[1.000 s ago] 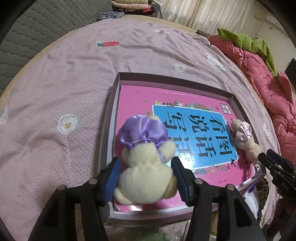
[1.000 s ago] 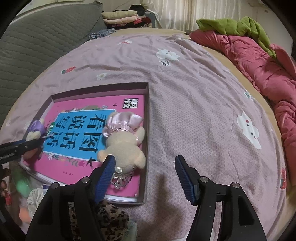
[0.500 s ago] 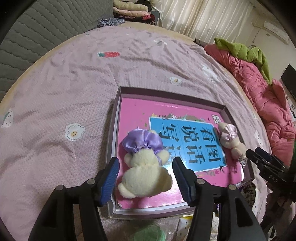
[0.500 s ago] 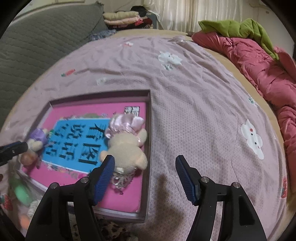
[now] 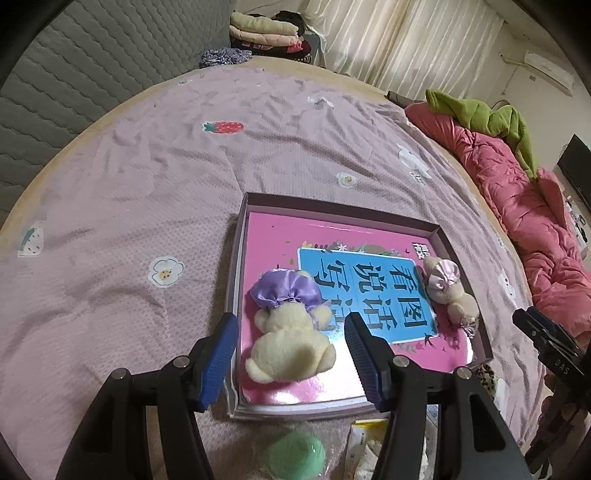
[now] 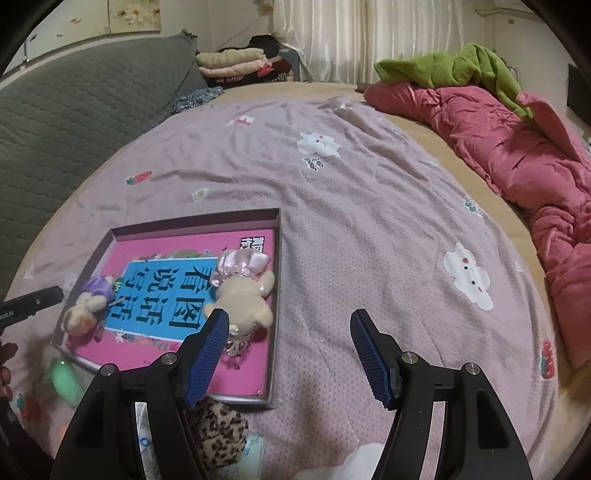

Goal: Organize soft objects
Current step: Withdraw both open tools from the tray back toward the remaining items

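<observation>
A cream plush bear in a purple satin cap [image 5: 288, 332] lies in a shallow box [image 5: 343, 208] on a pink and blue book [image 5: 373, 291]. It also shows in the right wrist view [image 6: 88, 302]. A second plush bear in a pink cap [image 5: 448, 291] lies at the box's right side, and shows in the right wrist view [image 6: 242, 291]. My left gripper [image 5: 290, 328] is open, raised above the purple-capped bear without touching it. My right gripper [image 6: 288, 325] is open and empty above the bedsheet, just right of the box [image 6: 277, 258].
The box sits on a bed with a mauve patterned sheet [image 5: 147, 192]. A red quilt [image 6: 517, 147] and a green blanket [image 6: 443, 66] lie along the right. A green ball [image 5: 295, 456], packets and a leopard-print item [image 6: 218, 432] lie near the box's front edge. Folded clothes [image 5: 266, 33] are stacked at the back.
My left gripper has opened, let go of the purple-capped bear in the box and drawn back and up. My right gripper has also pulled back from the pink-capped bear.
</observation>
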